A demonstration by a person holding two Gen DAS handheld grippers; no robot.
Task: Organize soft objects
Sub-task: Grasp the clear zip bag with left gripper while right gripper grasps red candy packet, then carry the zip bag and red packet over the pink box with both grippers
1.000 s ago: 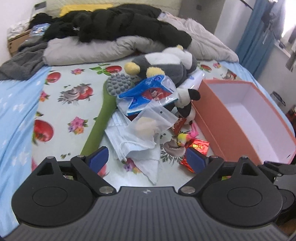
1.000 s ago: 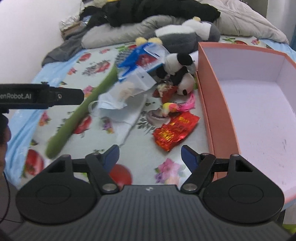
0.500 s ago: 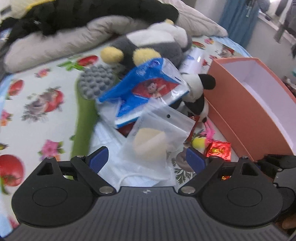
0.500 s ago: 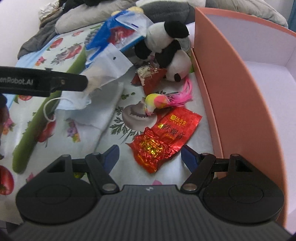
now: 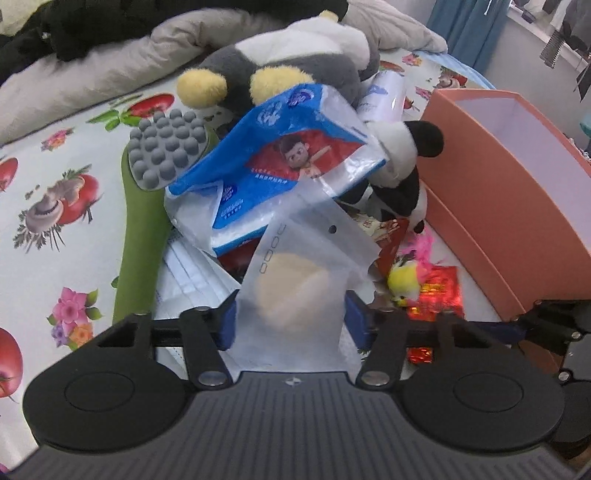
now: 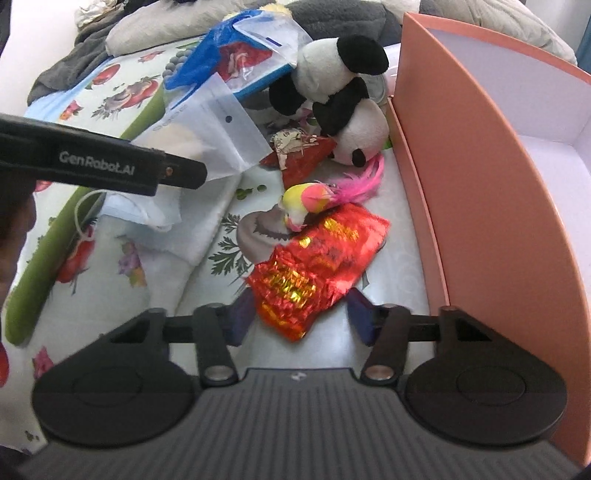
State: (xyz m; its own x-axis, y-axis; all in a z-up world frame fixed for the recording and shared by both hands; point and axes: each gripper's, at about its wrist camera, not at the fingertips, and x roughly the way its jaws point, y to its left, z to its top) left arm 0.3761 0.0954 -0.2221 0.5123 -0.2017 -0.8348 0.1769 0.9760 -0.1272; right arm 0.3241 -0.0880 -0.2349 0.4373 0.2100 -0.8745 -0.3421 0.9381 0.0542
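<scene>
The left gripper (image 5: 290,325) is wide open, with a clear bag (image 5: 306,273) lying between its blue fingers; I cannot tell if they touch it. The bag has a round cream pad inside. In the right view the side of the left gripper reads "GenRobot.AI".

The right gripper (image 6: 301,315) is wide open too. The near end of a shiny red packet (image 6: 317,266) lies between its fingers, which hold nothing. The packet has gold writing, too blurry to read.

Everything lies on a bed (image 5: 55,236) with a white sheet printed with tomatoes, mushrooms and flowers. The pink box (image 6: 476,206) sits on the bed with its lid off and is white inside.

Just left of the box lie the red packet, a small yellow and pink bird (image 6: 314,201) touching that packet, and a panda (image 6: 343,107) farther back. Further left are the clear bag, a blue tissue pack (image 5: 291,155) with a cartoon boy on it, and a green stick with a grey bumpy head (image 5: 166,147). Behind the box lie a big grey plush (image 5: 295,62) and grey bedding. Blue curtains (image 5: 465,26) hang by a window beyond it.
</scene>
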